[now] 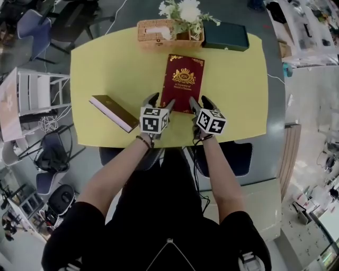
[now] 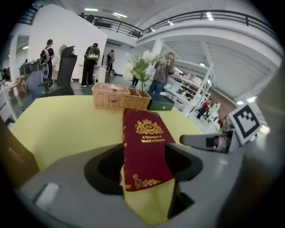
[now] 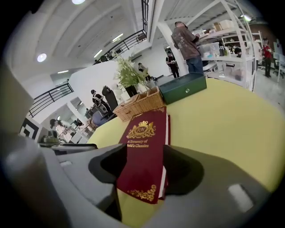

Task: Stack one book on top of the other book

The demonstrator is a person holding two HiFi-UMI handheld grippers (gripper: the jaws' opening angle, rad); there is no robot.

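Note:
A dark red book point(image 1: 184, 82) with gold print lies flat in the middle of the yellow table point(image 1: 238, 90). A second book point(image 1: 114, 113), dark brown with pale page edges, lies at an angle near the table's front left edge. My left gripper point(image 1: 159, 102) hovers at the red book's near left corner, and my right gripper point(image 1: 201, 103) at its near right corner. Both stand open. In the left gripper view the red book's point(image 2: 144, 147) near end shows in the gap of the gripper point(image 2: 143, 167), untouched by the pads. The right gripper view shows the book point(image 3: 144, 151) and gripper point(image 3: 147, 176) the same way.
A wicker basket point(image 1: 156, 33) with tissues, white flowers point(image 1: 185, 10) and a dark green box point(image 1: 226, 35) line the table's far edge. Chairs point(image 1: 53, 153) and a white rack point(image 1: 37, 92) stand to the left. People stand in the background point(image 2: 91, 62).

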